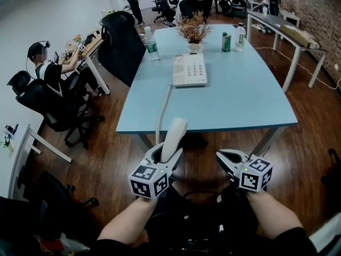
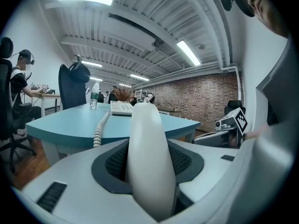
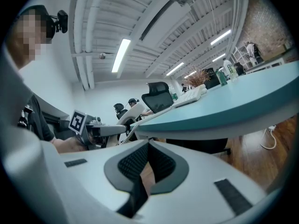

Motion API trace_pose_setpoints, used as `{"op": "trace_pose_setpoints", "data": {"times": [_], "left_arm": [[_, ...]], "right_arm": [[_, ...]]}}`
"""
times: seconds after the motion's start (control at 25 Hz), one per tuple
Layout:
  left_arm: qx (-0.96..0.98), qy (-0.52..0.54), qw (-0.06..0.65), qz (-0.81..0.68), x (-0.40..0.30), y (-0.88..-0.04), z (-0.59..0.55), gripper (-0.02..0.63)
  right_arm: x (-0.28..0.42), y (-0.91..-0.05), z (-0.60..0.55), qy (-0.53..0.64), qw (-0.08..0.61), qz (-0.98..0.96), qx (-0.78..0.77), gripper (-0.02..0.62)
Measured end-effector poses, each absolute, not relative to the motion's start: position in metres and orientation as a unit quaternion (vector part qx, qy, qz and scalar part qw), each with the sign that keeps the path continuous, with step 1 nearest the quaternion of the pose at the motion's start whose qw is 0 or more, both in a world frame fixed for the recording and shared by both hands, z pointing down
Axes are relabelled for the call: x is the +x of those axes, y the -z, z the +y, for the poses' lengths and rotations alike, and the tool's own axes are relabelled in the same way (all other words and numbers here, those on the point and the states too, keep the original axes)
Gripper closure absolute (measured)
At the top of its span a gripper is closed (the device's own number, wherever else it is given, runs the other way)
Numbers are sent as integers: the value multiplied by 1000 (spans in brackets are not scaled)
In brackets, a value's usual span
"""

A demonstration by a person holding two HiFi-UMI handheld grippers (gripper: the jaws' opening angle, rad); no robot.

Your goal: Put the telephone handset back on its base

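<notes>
The white telephone handset [image 1: 173, 136] stands upright between the jaws of my left gripper [image 1: 166, 153], which is shut on its lower end in front of the table's near edge. In the left gripper view the handset [image 2: 147, 157] fills the gap between the dark pads. Its coiled cord [image 1: 162, 109] runs back over the blue table [image 1: 240, 100] to the white keypad base [image 1: 189, 69], whose cradle on the left side is bare. My right gripper [image 1: 221, 156] hangs beside it, jaws together with nothing between them [image 3: 148, 146].
A vase of dried flowers [image 1: 193, 32], a water bottle [image 1: 151, 44], a green can [image 1: 226, 41] and another bottle [image 1: 241, 36] stand behind the base. A black office chair [image 1: 120, 41] is at the table's left. A person [image 1: 47, 71] sits at a left desk.
</notes>
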State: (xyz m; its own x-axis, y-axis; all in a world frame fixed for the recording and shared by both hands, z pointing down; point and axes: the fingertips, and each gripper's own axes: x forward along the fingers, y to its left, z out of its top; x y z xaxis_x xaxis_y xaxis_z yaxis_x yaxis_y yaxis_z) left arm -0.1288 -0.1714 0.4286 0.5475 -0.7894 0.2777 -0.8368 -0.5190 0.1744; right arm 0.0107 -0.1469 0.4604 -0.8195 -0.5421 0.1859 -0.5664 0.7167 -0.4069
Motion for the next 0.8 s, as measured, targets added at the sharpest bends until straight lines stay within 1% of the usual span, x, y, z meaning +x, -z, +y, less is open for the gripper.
{"op": "trace_pose_setpoints", "data": {"times": [0.2, 0.4, 0.6, 0.68, 0.8], "left_arm": [[871, -67, 132, -469, -127, -397, -181, 400], [881, -77, 118, -452, -129, -355, -220, 400], [870, -75, 85, -480, -136, -298, -303, 400], [861, -72, 92, -495, -138, -284, -341, 399], [840, -83, 120, -523, -140, -285, -405, 400]], "right_arm": [[5, -453, -146, -230, 24, -927, 294, 580], [-1, -412, -161, -200, 8, -935, 294, 580], [-9, -387, -187, -182, 3, -941, 287, 580], [-12, -373, -199, -175, -3, -943, 284, 580], [-11, -369, -215, -184, -24, -941, 284, 580]]}}
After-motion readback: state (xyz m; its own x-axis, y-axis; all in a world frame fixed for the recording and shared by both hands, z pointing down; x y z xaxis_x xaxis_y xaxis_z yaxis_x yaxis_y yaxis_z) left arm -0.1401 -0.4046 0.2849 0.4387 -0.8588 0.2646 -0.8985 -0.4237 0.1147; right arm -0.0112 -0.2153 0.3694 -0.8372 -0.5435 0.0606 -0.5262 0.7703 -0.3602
